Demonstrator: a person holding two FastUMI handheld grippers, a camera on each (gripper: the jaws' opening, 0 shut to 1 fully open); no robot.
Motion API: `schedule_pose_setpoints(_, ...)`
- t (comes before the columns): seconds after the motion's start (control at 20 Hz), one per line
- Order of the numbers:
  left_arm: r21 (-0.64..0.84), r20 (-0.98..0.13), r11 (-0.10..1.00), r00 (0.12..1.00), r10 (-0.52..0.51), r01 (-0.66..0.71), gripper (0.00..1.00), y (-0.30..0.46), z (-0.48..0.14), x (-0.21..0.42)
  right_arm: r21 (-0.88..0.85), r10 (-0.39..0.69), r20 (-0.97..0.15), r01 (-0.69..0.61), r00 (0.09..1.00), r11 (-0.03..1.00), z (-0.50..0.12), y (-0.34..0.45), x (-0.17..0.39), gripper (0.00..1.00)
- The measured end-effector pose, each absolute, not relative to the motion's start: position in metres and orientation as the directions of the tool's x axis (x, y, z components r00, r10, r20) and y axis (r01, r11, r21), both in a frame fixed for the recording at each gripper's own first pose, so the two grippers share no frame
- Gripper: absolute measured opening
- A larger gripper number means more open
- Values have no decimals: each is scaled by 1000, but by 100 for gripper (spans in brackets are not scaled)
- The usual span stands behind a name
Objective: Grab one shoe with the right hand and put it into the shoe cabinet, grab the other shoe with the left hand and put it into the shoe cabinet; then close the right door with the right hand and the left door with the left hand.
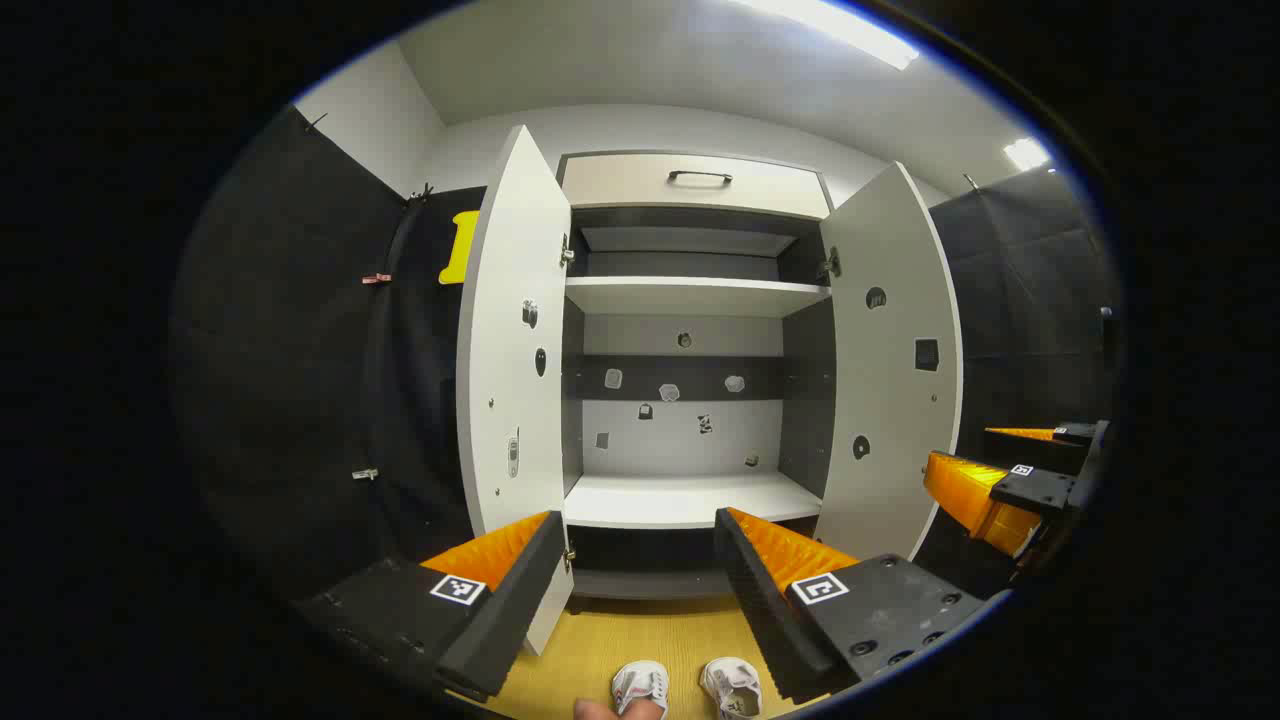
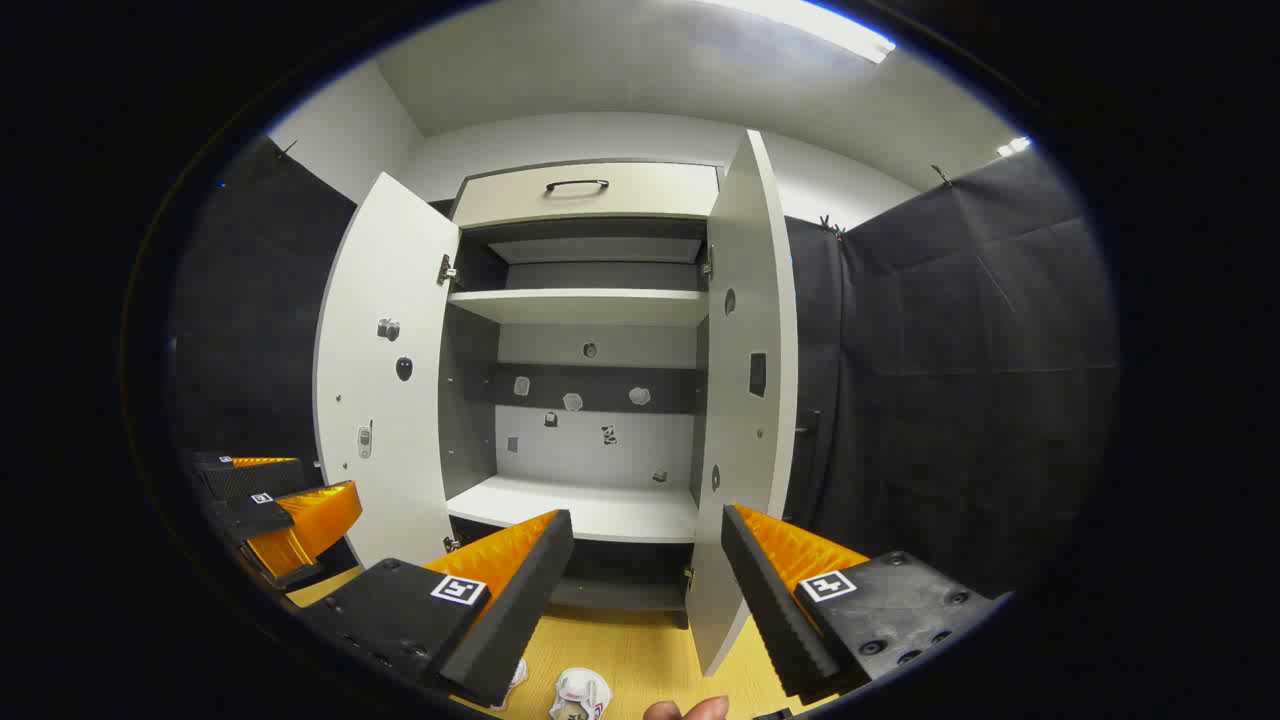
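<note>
my left gripper (image 1: 635,580) is wide open and holds nothing, and my right gripper (image 2: 645,580) is the same. i keep both up in front of the shoe cabinet (image 1: 690,300) to get ready. its left door (image 1: 510,350) and right door (image 1: 895,360) stand open, so the shelf (image 1: 690,498) can take shoes. the two shoes (image 1: 640,688) sit side by side on the yellow floor (image 1: 640,635), just in front of the cabinet, below my grippers.

Shoe cabinet (image 1: 690,180) doors (image 1: 510,380) wide open, bare lower shelf (image 1: 690,498) unobstructed
</note>
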State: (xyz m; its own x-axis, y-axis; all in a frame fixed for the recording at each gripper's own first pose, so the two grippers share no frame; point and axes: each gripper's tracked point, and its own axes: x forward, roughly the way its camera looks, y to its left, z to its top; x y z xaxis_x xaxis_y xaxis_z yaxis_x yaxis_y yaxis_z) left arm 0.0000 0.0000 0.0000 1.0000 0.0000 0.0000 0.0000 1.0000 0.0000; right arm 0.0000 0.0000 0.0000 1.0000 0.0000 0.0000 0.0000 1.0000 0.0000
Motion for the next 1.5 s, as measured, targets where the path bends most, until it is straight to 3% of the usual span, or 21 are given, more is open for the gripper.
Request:
schedule_pose_setpoints(0.9,7,14,1000,1000,2,-2,95,2,5,-2,12,12,-12,-11,1000,1000,-3,5,-3,98)
schedule_pose_setpoints(1.2,12,30,1000,999,26,-27,95,13,3,-5,53,69,-99,-64,993,997,-43,30,-7,98)
schedule_pose_setpoints(1.5,27,15,998,998,59,-60,95,28,-14,-10,132,150,-243,-120,958,984,-126,61,-26,98)
